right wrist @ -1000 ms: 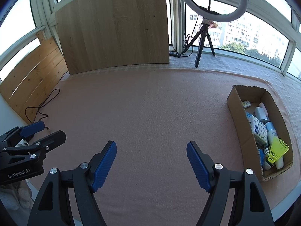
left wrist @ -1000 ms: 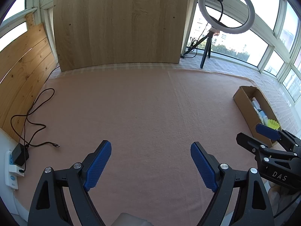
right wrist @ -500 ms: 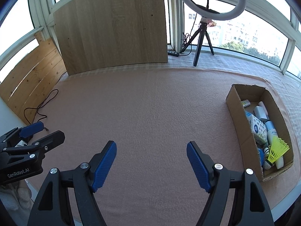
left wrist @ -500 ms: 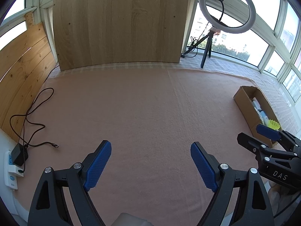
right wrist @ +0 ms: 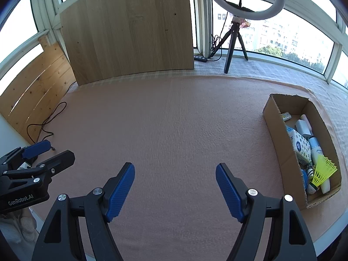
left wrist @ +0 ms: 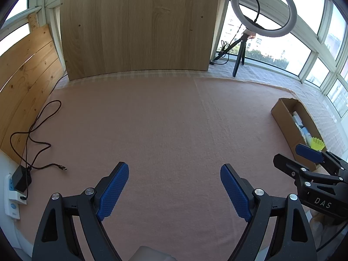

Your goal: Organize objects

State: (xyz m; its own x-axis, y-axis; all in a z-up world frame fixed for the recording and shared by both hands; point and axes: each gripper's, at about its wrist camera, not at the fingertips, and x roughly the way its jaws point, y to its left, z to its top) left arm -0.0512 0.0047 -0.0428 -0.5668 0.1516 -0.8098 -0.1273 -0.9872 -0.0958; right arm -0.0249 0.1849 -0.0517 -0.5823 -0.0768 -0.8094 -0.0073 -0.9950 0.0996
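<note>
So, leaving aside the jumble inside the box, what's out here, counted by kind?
Handheld grippers: 2, the left gripper and the right gripper, both open and empty
Cardboard box: 1
Ring light on a tripod: 1
Wooden boards: 2, the upright panel and the plank board
Charger with cable: 1
Power strip: 1
Total: 8

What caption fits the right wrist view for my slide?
Open right gripper above pink cloth; cardboard box at right holds a yellow shuttlecock and toiletries.
</note>
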